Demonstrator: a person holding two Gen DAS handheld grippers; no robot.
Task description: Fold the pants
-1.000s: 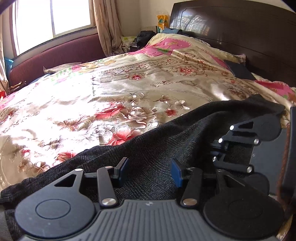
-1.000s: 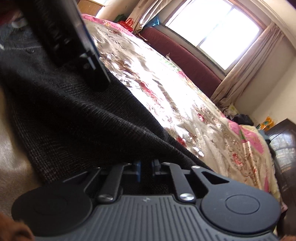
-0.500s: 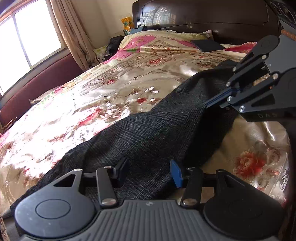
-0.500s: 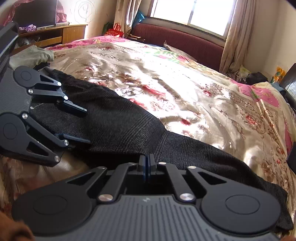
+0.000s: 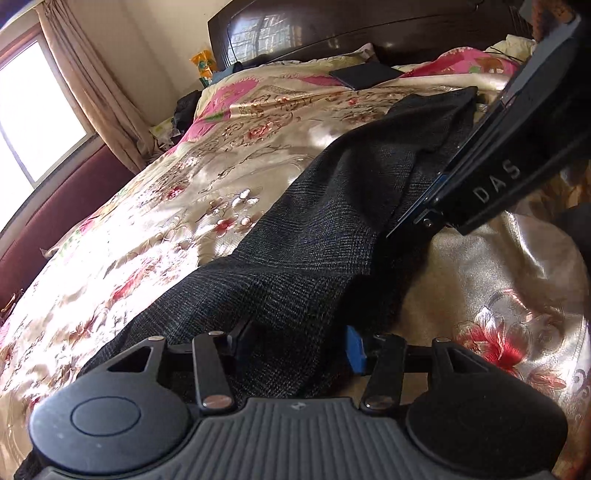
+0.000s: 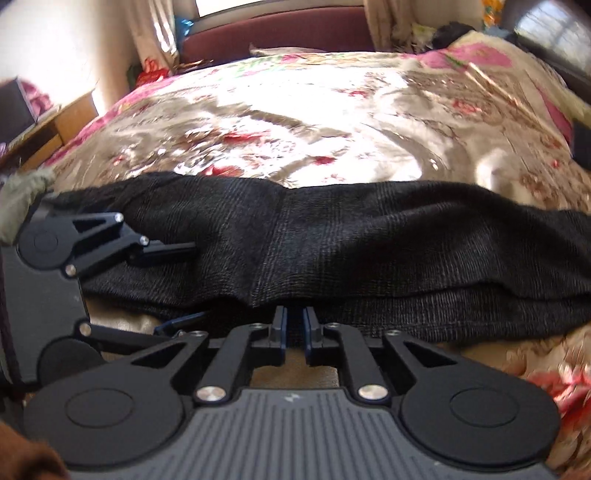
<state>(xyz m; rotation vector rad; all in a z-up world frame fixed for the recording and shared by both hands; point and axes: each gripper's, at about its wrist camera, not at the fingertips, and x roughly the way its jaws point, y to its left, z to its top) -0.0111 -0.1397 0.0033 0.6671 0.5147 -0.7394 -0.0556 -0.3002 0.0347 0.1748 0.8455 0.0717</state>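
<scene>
Dark grey pants lie in a long folded band on the floral bed cover, running up and to the right in the left wrist view and straight across in the right wrist view. My left gripper straddles their near end, jaws half apart, with fabric between the fingers. It shows again at the left, one finger on top of the cloth and one under its edge. My right gripper sits at the near fold edge. Its jaws are opening, and a narrow gap holds dark cloth at the tips. It is seen edge-on in the left wrist view.
A dark wooden headboard backs the bed, with a flat dark item near the pillows. A maroon bench stands under the curtained window. A wooden desk and a grey-green cloth are at the left.
Both views have rolled and shifted along the pants. The right gripper's fingers, pressed together before, now stand slightly apart. The left gripper's jaw width looks the same.
</scene>
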